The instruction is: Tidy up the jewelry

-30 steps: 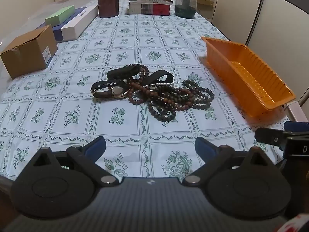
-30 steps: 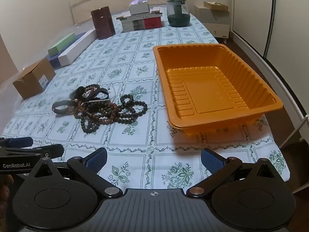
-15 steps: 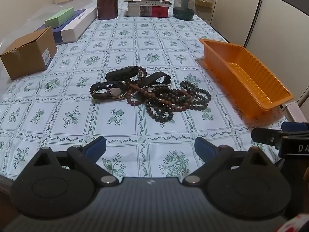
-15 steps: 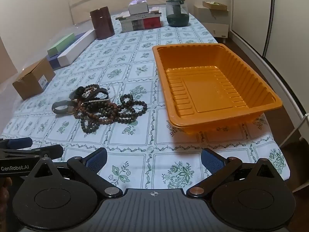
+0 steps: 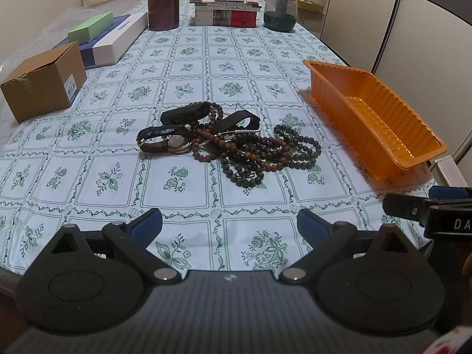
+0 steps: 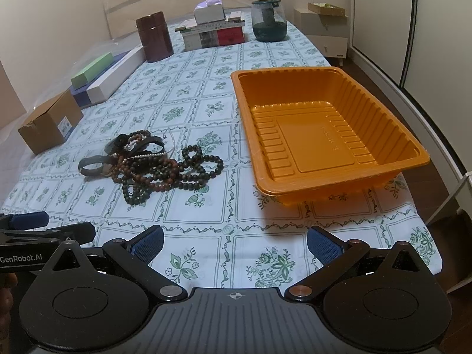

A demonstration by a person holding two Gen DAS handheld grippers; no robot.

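Observation:
A tangled pile of dark bead bracelets (image 5: 265,153) and black-strapped watches (image 5: 174,141) lies on the flowered tablecloth; it also shows in the right wrist view (image 6: 156,168). An empty orange plastic tray (image 6: 333,177) stands to its right, seen edge-on in the left wrist view (image 5: 374,118). My left gripper (image 5: 229,225) is open and empty, a little short of the pile. My right gripper (image 6: 234,243) is open and empty, near the table's front edge, short of the tray. Each gripper shows at the other view's edge.
A brown cardboard box (image 5: 44,82) sits at the left. Long white, blue and green boxes (image 5: 109,41), a dark red canister (image 5: 163,4), stacked books (image 5: 227,11) and a dark glass jar (image 5: 279,10) line the far end. The table edge runs just right of the tray.
Both grippers have drawn back slightly from the pile and tray. Nothing on the table has moved, and both stay open.

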